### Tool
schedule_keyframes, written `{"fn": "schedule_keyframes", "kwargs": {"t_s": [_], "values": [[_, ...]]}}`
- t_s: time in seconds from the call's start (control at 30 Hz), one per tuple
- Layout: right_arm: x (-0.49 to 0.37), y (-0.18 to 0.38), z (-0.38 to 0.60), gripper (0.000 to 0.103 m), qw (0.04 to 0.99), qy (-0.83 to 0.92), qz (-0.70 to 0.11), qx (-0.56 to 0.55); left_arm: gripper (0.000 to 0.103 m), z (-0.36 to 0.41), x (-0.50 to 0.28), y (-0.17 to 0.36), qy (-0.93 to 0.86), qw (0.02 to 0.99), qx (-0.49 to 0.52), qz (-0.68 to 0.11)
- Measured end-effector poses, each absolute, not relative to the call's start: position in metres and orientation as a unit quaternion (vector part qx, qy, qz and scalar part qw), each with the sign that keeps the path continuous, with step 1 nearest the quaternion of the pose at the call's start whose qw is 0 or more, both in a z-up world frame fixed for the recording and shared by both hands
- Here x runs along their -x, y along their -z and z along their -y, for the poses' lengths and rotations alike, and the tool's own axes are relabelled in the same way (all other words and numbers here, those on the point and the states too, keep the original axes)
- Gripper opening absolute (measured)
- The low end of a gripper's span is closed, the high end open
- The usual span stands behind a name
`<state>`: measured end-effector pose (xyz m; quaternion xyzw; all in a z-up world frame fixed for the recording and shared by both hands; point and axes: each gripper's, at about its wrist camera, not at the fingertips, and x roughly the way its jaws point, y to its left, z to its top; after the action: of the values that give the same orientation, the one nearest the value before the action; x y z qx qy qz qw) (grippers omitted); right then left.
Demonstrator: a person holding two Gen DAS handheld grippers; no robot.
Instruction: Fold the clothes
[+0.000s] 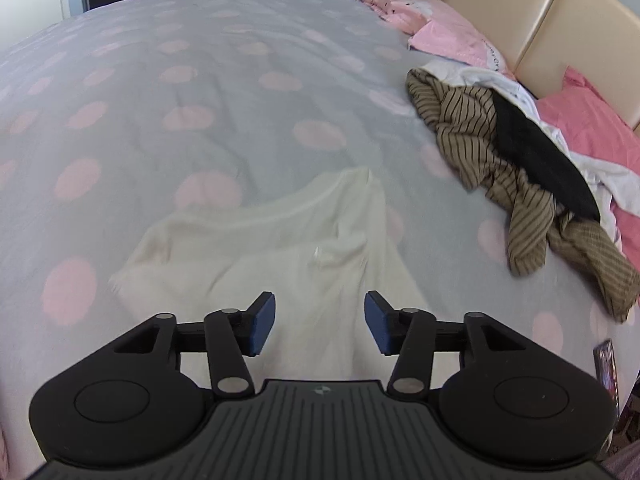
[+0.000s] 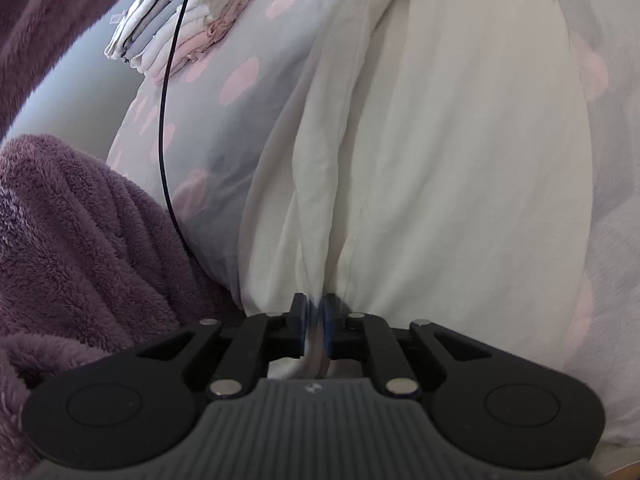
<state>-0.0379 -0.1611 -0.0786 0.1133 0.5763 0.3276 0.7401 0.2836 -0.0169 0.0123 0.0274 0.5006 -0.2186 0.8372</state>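
Grey bedding (image 1: 224,92) with pink dots carries a cream garment (image 1: 304,240) lying spread near the left gripper (image 1: 320,322), whose jaws stand apart and empty. Right gripper (image 2: 316,332) pinches a fold of it. Farther right lies a striped clothes heap (image 1: 480,148).

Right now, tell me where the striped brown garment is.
In the left wrist view the striped brown garment lies crumpled on the right of the spotted bedcover, under a black garment, beside pink pillows and right of the cream garment.
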Motion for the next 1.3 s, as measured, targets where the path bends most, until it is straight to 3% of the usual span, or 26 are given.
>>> {"fn": "schedule_keyframes", "kwargs": {"t_s": [0.07, 0.2, 0.23, 0.3, 0.4, 0.63, 0.7, 0.77, 1.0, 1.3], "values": [[0.041, 0.072, 0.160, 0.027, 0.752, -0.328, -0.564, -0.094, 0.048, 0.011, -0.269, -0.005, 0.217, 0.829, -0.025, -0.515], [0.045, 0.072, 0.152, 0.027, 0.749, -0.337, -0.566, -0.076, 0.045, 0.006, -0.252, 0.020, 0.204, 0.817, -0.015, -0.539], [0.046, 0.073, 0.149, 0.024, 0.748, -0.339, -0.567, -0.071, 0.041, 0.006, -0.250, 0.027, 0.200, 0.814, -0.009, -0.545], [0.047, 0.075, 0.147, 0.012, 0.748, -0.335, -0.569, -0.063, 0.007, 0.006, -0.250, 0.033, 0.207, 0.809, 0.013, -0.550], [0.047, 0.076, 0.149, 0.006, 0.749, -0.329, -0.572, -0.063, 0.004, 0.017, -0.250, 0.035, 0.227, 0.804, 0.026, -0.549], [0.045, 0.078, 0.154, 0.005, 0.739, -0.326, -0.587, -0.062, 0.007, 0.041, -0.260, 0.047, 0.240, 0.791, 0.051, -0.561], [0.046, 0.081, 0.158, 0.006, 0.733, -0.322, -0.596, -0.067, 0.029, 0.040, -0.257, 0.043, 0.234, 0.799, 0.063, -0.550], [0.047, 0.082, 0.160, 0.006, 0.730, -0.319, -0.601, -0.071, 0.039, 0.034, -0.250, 0.031, 0.241, 0.809, 0.066, -0.532], [0.055, 0.079, 0.170, 0.010, 0.733, -0.319, -0.594, -0.090, 0.042, -0.004, -0.190, -0.009, 0.250, 0.826, 0.032, -0.504], [0.061, 0.096, 0.161, 0.016, 0.713, -0.323, -0.612, -0.116, 0.042, -0.059, -0.065, -0.002, 0.284, 0.797, 0.013, -0.533]]}}
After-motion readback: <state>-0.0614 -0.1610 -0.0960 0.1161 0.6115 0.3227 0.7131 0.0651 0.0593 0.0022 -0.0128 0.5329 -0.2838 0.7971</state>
